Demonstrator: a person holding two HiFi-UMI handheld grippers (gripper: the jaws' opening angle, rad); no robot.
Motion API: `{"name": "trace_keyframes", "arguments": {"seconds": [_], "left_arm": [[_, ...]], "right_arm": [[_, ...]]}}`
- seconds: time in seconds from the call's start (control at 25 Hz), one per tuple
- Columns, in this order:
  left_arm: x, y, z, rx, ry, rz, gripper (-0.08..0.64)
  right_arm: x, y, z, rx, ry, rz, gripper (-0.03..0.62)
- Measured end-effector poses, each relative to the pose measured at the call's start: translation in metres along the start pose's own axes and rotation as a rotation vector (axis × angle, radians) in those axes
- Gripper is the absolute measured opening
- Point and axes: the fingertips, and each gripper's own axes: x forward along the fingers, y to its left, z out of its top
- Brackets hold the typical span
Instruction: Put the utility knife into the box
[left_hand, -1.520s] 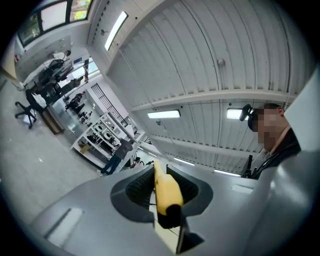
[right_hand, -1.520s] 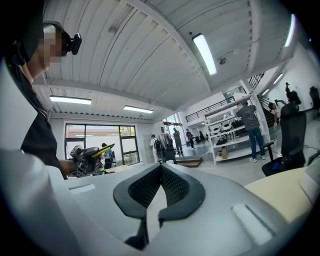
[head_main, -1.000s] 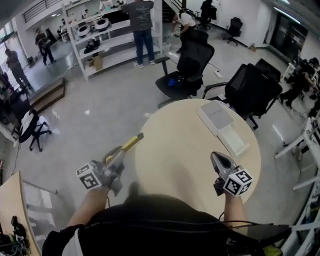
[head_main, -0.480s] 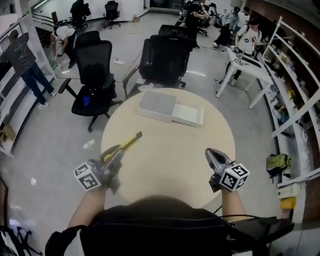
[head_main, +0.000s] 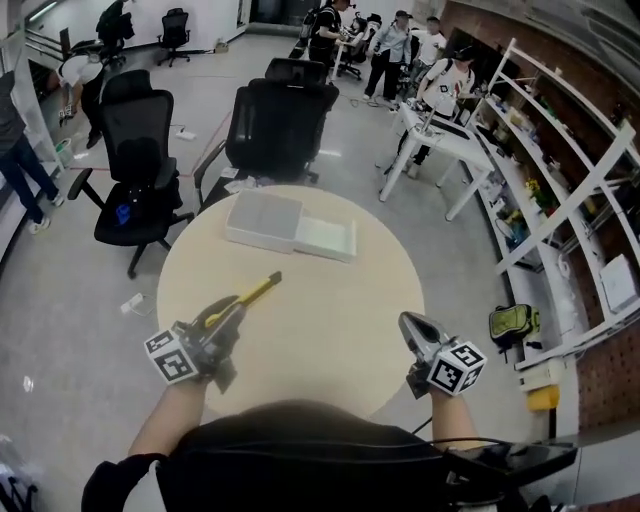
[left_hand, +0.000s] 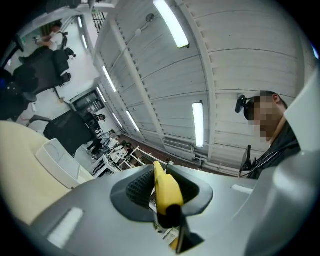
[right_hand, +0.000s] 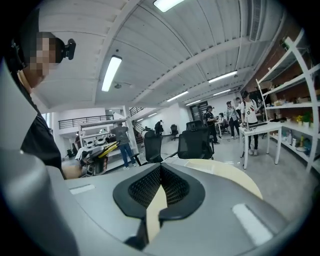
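Utility knife (head_main: 255, 290) is hanging over the table's (head_main: 330, 320) near-left edge in the head view, apparently mid-carry and probably needing a forward reach to the open box (head_main: 340, 252) at the far edge, while the left gripper view is showing the left gripper (left_hand: 161, 177) pinching its yellow body and the right gripper view is showing the right gripper (right_hand: 159, 181) with jaws together, holding nothing.

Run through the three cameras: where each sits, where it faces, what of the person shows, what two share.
Head view: on the head, steeply down at the round table and box; forearms, left gripper and right gripper show.
Left gripper view: on that gripper, tilted up at the ceiling; jaws clamp the utility knife; person's torso at right.
Right gripper view: on that gripper, level across the table toward chairs; jaws together, empty; torso at left.
Shared: the left gripper shows in head and right gripper views.
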Motion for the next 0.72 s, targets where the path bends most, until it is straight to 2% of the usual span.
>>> {"name": "trace_keyframes", "arguments": {"seconds": [0.12,0.24,0.44,0.72], "left_arm": [[0.004,-0.01,-0.02,-0.031,-0.02,0.032,0.072],[0.0,-0.014,-0.021,0.007,-0.005,0.082,0.071],[0.01,-0.011,0.01,0.092,0.014,0.108,0.071],[0.063,0.001,0.058,0.176,0.081,0.058,0.071]], "right_arm": [[-0.002,-0.013,0.013,-0.023,-0.013,0.039,0.014],[0.003,-0.015,0.017,-0.034,-0.021,0.083,0.014],[0.016,-0.023,0.02,-0.019,-0.034,0.113,0.014],[0.03,-0.043,0.055,-0.062,-0.076,0.1,0.014]]}}
